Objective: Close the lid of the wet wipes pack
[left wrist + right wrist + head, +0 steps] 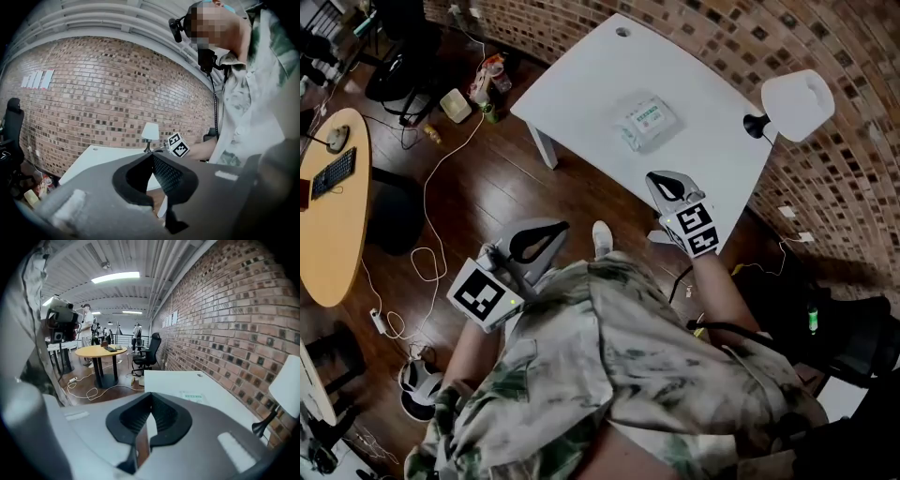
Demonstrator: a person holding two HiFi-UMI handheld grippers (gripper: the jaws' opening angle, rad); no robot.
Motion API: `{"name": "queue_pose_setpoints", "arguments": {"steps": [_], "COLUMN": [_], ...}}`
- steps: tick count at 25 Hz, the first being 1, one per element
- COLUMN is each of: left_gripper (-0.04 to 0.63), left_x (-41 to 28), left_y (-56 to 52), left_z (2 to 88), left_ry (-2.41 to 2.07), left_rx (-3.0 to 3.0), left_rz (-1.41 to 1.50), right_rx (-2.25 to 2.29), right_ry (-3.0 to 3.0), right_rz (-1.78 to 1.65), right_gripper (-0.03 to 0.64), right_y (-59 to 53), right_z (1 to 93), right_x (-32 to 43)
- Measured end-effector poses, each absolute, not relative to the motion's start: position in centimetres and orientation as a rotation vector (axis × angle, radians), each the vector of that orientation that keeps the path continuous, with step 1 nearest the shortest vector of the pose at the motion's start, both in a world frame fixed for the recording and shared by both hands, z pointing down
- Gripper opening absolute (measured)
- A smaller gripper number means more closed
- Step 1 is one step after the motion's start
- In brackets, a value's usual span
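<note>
White desk (581, 84) is sitting against a brick wall (722, 37), with a white lamp (797, 103) standing at its right end. Wood floor (487, 187) is carrying loose cables (427, 262). A round wooden table (333, 225) with a keyboard (334, 172) is standing far left.

You're holding the left gripper (564, 226) low over the floor, on the near side of the desk. Its jaws are meeting at the tips with nothing between them. You're holding the right gripper (653, 177) over the desk's near edge, pointing at the pack. Its jaws are also pressed together and empty.

The wet wipes pack (647, 124) is lying flat mid-desk, well apart from both grippers. Its label is showing green print that's too small to read, and I can't tell the lid's state.
</note>
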State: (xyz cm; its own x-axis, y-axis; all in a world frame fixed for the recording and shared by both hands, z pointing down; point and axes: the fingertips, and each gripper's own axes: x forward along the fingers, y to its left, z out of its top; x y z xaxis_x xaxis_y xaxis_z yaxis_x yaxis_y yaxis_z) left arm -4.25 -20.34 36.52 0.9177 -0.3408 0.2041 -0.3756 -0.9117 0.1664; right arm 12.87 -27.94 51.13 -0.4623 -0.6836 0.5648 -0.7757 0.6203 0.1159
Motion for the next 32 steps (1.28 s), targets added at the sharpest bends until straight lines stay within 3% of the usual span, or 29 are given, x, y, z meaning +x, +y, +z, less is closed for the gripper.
{"name": "queue_pose_setpoints", "arguments": {"steps": [13,32], "left_gripper": [0.002,0.002], "left_x": [-9.9,-1.4], "left_y": [-8.0,8.6], "left_z": [36.8,34.0], "left_ry": [-0.337,-0.168], "left_rx": [2.876,2.967], "left_rz": [0.251,0.205], "right_rx": [1.304,1.306], "right_ry": [-2.364,-2.439], "right_rz": [0.200,0.101], "right_gripper": [0.002,0.002], "right_y": [-9.6,11.3], "right_z": [44.3,37.8], "right_x": [4.8,7.0]}}
